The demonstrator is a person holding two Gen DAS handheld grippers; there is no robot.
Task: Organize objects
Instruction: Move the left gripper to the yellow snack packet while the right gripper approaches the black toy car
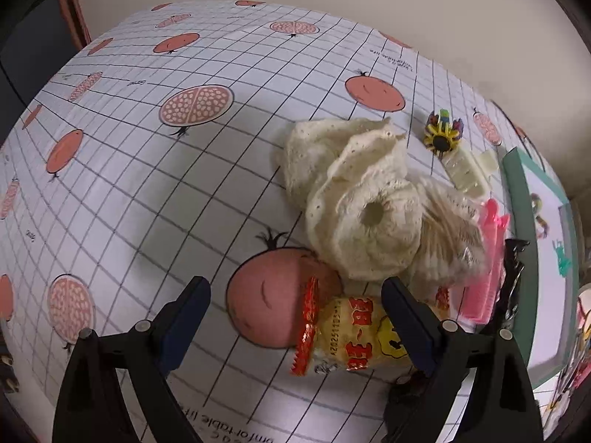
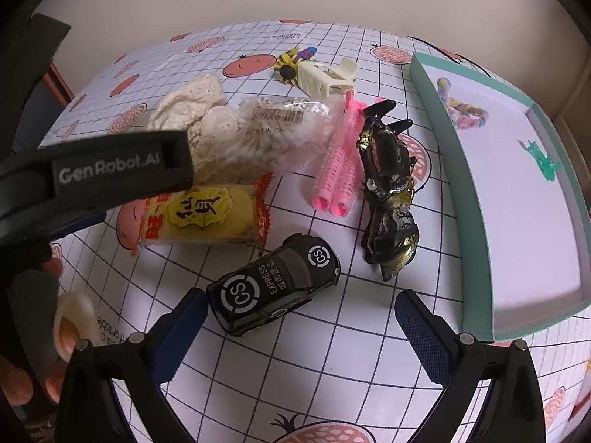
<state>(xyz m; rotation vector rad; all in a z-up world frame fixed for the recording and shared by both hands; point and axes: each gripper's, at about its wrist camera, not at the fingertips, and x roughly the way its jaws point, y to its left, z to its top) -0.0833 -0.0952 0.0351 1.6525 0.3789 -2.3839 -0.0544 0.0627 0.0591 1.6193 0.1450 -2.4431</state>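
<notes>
gridded tablecloth (image 1: pixel 147 192), crinkly snack packet (image 1: pixel 354 336) (yellow), crocheted cloth (image 1: pixel 347 192)

I read the left gripper (image 1: pixel 295 317) as wide open, both dark blue pads (image 1: pixel 184 317) angled down toward the tabletop, nothing clamped between them. Right gripper (image 2: pixel 301 326) is likewise spread apart and pitched downward, empty. In the right wrist view the left unit's black body crosses the left side, with the person's hand (image 2: pixel 55 347) wrapped around its grip below.
</notes>
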